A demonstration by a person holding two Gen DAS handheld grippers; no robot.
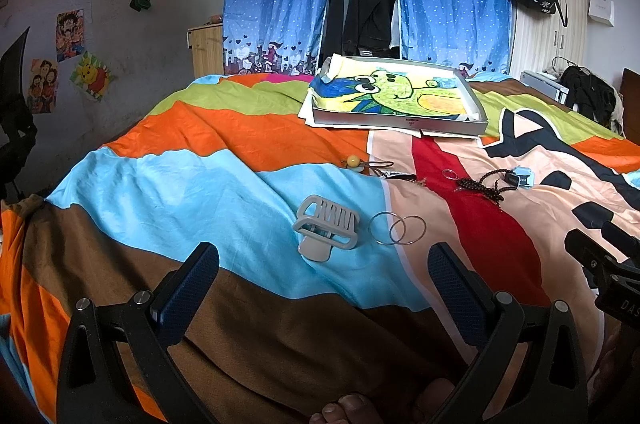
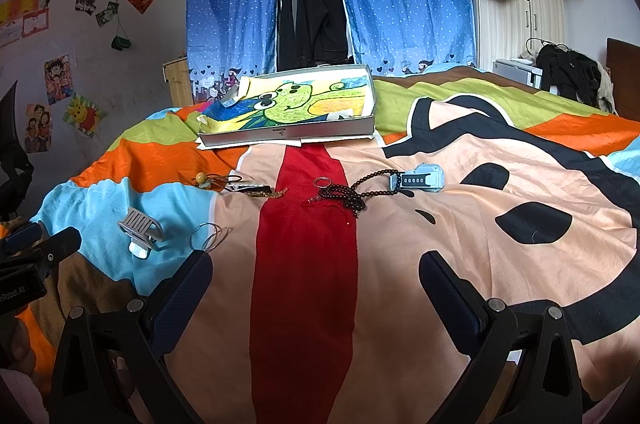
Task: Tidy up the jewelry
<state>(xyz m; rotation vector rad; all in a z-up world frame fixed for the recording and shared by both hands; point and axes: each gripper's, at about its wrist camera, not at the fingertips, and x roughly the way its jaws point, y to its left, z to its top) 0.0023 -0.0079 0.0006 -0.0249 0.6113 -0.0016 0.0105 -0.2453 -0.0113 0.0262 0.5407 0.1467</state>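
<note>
Left claw [image 1: 323,266] spread wide and empty above the striped bedspread [image 1: 168,183], grey plastic hair clip [image 1: 326,227] just ahead, teeth pointing away, two thin silver bangles [image 1: 397,229] overlapping beside it, right claw [image 2: 316,274] likewise wide open, dark bead strand [image 2: 360,191] lying crosswise farther on, shallow grey box [image 2: 288,135] beyond.

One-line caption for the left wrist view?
Open left gripper hovers over a bedspread before a grey hair claw and two rings.
</note>
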